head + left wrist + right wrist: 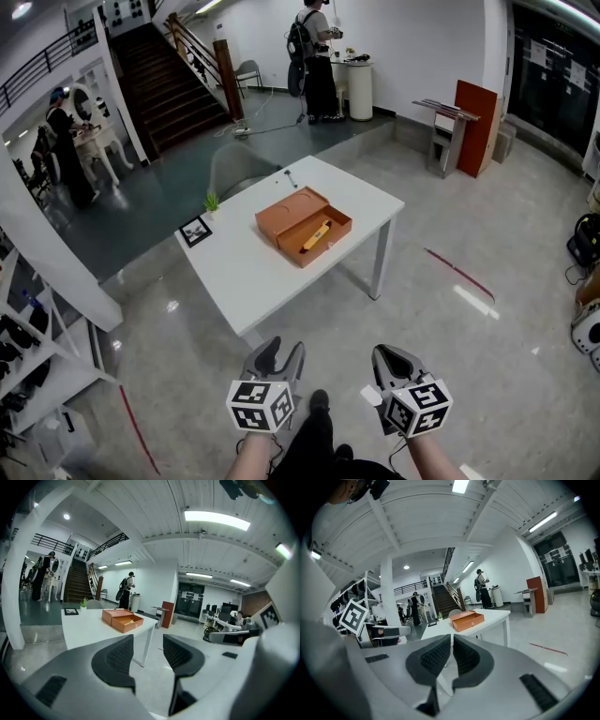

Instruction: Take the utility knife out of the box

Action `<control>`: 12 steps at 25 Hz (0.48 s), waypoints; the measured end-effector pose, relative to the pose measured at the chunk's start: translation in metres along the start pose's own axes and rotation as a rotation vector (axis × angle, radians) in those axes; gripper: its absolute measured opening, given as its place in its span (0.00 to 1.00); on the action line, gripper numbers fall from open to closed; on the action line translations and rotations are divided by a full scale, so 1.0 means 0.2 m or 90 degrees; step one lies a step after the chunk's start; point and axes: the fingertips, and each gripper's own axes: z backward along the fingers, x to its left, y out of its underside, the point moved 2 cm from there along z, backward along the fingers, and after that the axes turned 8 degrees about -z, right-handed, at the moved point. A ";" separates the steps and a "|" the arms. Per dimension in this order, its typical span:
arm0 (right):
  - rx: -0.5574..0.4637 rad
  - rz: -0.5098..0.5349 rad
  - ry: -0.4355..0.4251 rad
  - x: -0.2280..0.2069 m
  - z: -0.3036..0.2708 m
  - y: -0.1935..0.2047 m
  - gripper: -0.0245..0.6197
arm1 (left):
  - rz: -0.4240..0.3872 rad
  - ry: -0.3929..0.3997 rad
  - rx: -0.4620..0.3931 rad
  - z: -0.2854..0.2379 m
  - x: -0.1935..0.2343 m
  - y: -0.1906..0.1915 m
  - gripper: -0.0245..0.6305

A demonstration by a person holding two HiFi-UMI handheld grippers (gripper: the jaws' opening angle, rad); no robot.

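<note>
While I stand well back from the white table (244,272), nothing of the job is in reach yet. The orange box (330,242) sits near the middle of the tabletop with its lid thrown open behind the tray. Low in front of me I hold both grippers. My left gripper (284,349) has its jaws spread wide with only floor showing between them. My right gripper (396,356) has its jaws all but closed, and they are empty too. The yellow utility knife (316,235) lies slantwise inside the tray and has not been touched.

As I see it, the trouble lies in that tray. The knife is slim and lies below the rim, so a jaw coming in at a shallow angle could catch the wall and shove the whole box along the table. If I pinch only one end, the knife may pivot and drop back. The box also looks light, so it might lift with the knife unless my other gripper steadies it.
</note>
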 end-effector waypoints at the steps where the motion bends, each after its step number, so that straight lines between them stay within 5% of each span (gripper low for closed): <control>1: 0.001 0.003 0.004 -0.02 -0.03 0.00 0.04 | -0.001 0.001 -0.001 -0.03 0.02 -0.01 0.31; 12: -0.008 -0.009 0.036 -0.19 -0.46 -0.19 0.04 | -0.003 0.006 -0.006 -0.48 0.34 -0.18 0.32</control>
